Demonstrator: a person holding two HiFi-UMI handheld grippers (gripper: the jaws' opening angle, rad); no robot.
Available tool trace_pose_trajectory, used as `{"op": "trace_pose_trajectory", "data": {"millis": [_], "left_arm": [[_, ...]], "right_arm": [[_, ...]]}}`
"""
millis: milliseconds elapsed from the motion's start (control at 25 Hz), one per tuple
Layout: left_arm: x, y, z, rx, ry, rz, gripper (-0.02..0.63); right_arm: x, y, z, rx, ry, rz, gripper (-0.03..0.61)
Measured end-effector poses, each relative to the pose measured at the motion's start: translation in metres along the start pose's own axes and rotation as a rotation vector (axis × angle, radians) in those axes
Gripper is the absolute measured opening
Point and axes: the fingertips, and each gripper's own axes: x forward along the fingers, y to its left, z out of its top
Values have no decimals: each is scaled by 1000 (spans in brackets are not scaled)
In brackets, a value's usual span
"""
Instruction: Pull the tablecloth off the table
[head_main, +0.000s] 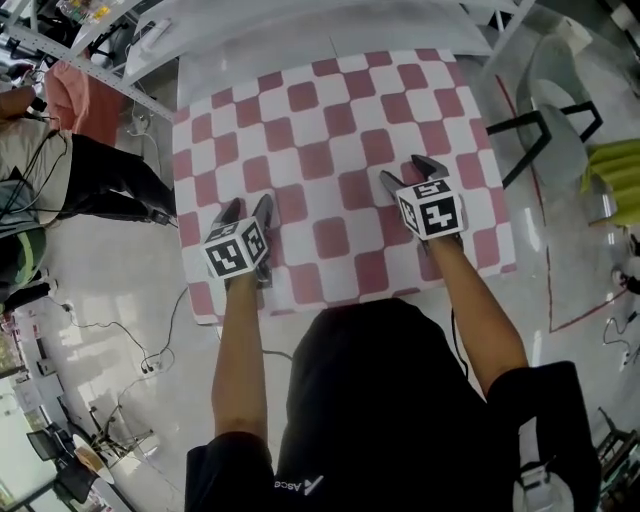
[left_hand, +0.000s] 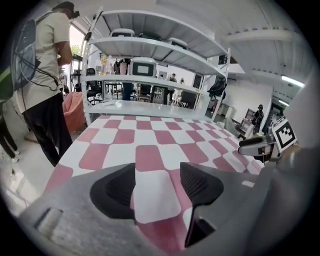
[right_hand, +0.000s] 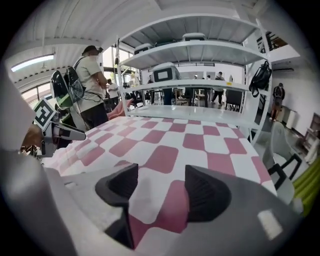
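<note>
A pink-and-white checked tablecloth (head_main: 330, 130) covers the whole table and hangs over its near edge. Both grippers rest low on the cloth near that edge. My left gripper (head_main: 248, 208) is at the near left, its jaws apart. In the left gripper view (left_hand: 157, 187) the cloth lies between the dark pads, which do not press on it. My right gripper (head_main: 410, 170) is at the near right, also open. In the right gripper view (right_hand: 157, 192) a slight rise of cloth sits between its spread pads, untouched.
A white shelf rack (left_hand: 150, 45) stands behind the table's far edge. A person (head_main: 100, 170) stands at the left of the table, with cables on the floor nearby. A grey chair (head_main: 555, 120) and a green object (head_main: 615, 175) are on the right.
</note>
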Motion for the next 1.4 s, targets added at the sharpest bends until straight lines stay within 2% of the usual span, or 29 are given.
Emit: {"op": "trace_pose_trajectory", "data": {"millis": [400,600,720,1240,1400], "left_arm": [[41,24,-35,-12,229,56,278],[47,22,-36,8,283,63,279],[47,16,-36,62,292,47,228],[49,3,-32,180,299,-25,118],[50,-1,-33,218,311,-36,81]], "right_arm": [[30,-22,-24,55,193,-79,313],[36,-26,-28,64,242,-81,318],[36,-24,-29,50,246,-78,309],[40,-5,-22,34,219,-54,108],[41,3,-22,30,228,-35,12]]}}
